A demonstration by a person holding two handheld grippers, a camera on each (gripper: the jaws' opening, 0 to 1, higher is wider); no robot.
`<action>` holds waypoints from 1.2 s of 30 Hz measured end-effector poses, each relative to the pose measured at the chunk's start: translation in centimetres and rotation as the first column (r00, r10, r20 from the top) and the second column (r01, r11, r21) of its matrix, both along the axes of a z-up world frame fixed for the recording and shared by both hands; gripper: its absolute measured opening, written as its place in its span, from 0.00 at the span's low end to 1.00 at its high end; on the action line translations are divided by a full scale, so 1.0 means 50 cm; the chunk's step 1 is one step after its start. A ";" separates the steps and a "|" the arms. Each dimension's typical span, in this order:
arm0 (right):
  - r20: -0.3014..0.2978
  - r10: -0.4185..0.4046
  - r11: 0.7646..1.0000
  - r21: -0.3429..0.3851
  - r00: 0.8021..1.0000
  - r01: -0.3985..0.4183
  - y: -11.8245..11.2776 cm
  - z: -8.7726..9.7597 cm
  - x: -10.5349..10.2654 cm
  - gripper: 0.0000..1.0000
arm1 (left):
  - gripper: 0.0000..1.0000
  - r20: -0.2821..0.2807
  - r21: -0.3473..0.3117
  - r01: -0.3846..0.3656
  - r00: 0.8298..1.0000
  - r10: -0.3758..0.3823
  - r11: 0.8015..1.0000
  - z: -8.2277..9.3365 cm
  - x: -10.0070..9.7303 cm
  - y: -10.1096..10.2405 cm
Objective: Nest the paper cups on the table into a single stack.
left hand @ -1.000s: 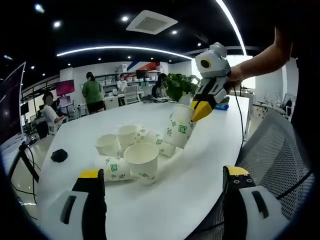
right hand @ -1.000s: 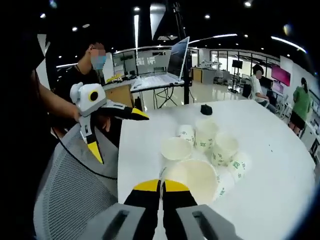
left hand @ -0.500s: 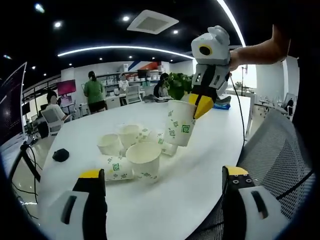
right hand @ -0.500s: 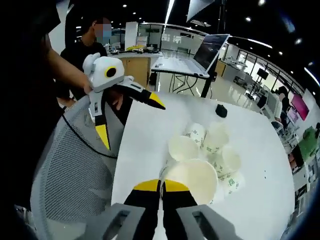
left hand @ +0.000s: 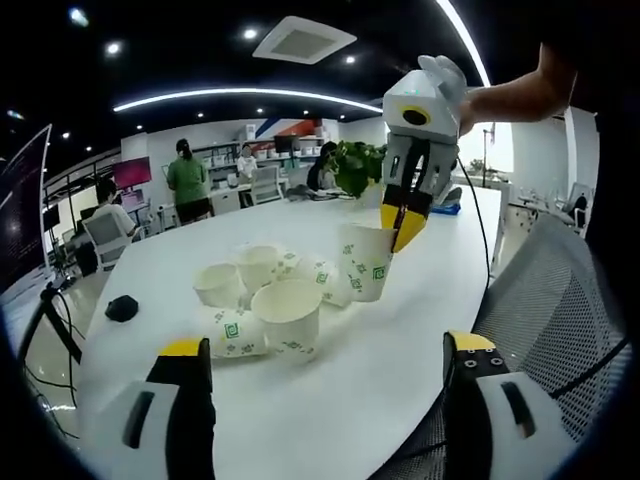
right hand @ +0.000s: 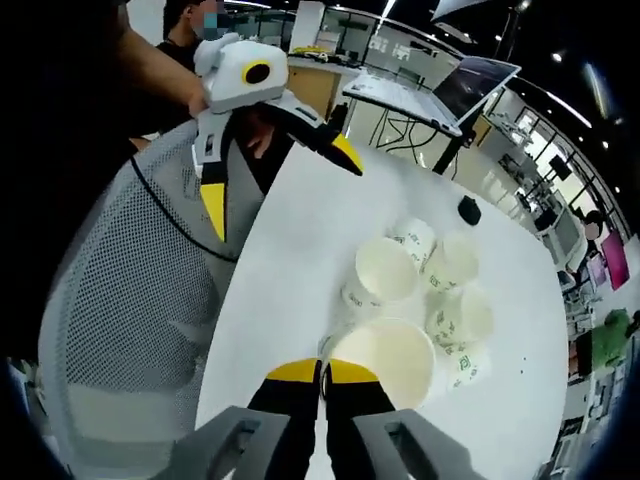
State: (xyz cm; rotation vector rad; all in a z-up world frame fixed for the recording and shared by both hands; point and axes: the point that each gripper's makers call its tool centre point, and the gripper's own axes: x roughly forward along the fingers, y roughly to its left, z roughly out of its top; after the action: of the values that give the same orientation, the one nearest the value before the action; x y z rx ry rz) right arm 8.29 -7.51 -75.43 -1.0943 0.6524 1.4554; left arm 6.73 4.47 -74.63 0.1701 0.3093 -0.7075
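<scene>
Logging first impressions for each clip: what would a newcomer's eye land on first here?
The right gripper, shut on the rim of a paper cup and holding it upright beside the others, stands out most in the left gripper view. Next comes the cluster of cups on the white table, some upright, some on their sides. In the right gripper view, the left gripper hangs open by a mesh chair.

Cups (left hand: 262,295) clustered mid table (left hand: 400,340), mouse (left hand: 121,309) beyond.

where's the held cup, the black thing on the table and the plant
held cup (left hand: 366,262): left gripper view, printed side wall
black thing (left hand: 121,309): left gripper view, its top
plant (left hand: 358,169): left gripper view, leaves
</scene>
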 end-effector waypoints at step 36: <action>-0.002 0.083 0.993 -0.079 0.997 -0.083 0.036 -0.088 -0.025 0.02 | 0.92 -0.013 0.000 -0.028 1.000 0.028 1.000 -0.001 0.006 0.016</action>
State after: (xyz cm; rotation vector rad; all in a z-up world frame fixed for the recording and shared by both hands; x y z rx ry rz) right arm 7.04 -5.69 -79.83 -1.1956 0.6756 1.5104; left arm 7.02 5.26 -74.69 0.1607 0.3234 -0.6808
